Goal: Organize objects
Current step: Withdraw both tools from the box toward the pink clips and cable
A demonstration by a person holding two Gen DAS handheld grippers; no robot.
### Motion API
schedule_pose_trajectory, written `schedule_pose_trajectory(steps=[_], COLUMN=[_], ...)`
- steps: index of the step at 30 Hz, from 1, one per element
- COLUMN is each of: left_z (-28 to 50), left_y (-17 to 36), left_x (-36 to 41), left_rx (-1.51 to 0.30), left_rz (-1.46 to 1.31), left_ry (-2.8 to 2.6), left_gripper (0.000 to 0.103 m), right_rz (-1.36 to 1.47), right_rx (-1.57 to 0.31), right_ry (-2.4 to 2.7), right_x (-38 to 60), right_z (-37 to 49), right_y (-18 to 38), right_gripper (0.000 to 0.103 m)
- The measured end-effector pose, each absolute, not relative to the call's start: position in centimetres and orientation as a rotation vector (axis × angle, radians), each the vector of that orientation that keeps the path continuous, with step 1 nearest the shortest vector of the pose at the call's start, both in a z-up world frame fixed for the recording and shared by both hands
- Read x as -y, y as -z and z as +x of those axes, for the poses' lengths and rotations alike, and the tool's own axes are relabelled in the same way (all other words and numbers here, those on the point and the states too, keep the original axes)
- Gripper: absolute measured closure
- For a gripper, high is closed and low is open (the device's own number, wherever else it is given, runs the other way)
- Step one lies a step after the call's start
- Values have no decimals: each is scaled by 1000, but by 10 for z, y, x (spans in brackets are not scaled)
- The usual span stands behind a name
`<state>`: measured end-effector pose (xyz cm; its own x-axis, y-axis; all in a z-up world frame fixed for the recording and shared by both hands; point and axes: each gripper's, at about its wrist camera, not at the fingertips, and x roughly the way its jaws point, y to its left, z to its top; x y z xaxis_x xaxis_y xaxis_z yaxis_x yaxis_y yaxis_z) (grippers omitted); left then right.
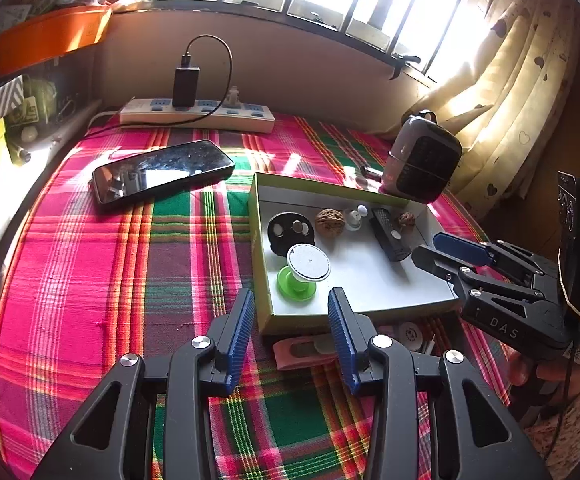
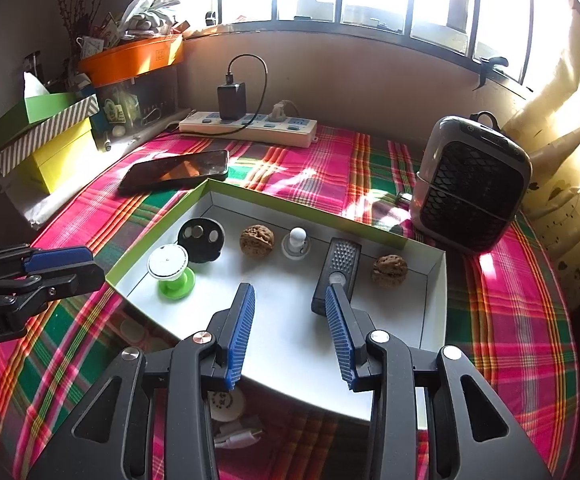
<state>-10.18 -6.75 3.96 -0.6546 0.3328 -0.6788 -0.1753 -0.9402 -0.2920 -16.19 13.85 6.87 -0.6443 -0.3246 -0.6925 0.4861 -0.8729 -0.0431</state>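
A shallow green-rimmed box (image 1: pixel 370 292) (image 2: pixel 290 336) lies on the plaid cloth. It holds a green-and-white stand (image 1: pixel 304 270) (image 2: pixel 171 270), a black disc (image 1: pixel 290 230) (image 2: pixel 201 238), two walnuts (image 1: pixel 330 221) (image 2: pixel 389 270), a small white knob (image 1: pixel 356 216) (image 2: pixel 296 242) and a black remote-like bar (image 1: pixel 388 234) (image 2: pixel 337 274). My left gripper (image 1: pixel 292 308) is open and empty at the box's near left corner. My right gripper (image 2: pixel 290 306) is open and empty over the box floor, just in front of the bar.
A phone (image 1: pixel 161 170) (image 2: pixel 175 170) lies left of the box. A power strip (image 1: pixel 197 114) (image 2: pixel 249 126) lies by the back wall. A small heater (image 1: pixel 422 160) (image 2: pixel 470 184) stands at the right. A pink strip (image 1: pixel 302 354), white discs and a cable (image 2: pixel 233 436) lie in front of the box.
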Motion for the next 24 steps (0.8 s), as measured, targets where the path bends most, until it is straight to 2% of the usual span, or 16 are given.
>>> schedule_pose_trajectory(steps=[24], left_z=[-96], left_y=[-15], left_x=[53], left_rx=[255], left_rz=[-1199], left_ry=[-2509], left_gripper=[65], right_rz=[987], right_rx=[-255], right_ry=[2446], right_x=[-160], right_z=[-122], right_y=[-49], right_gripper=[61])
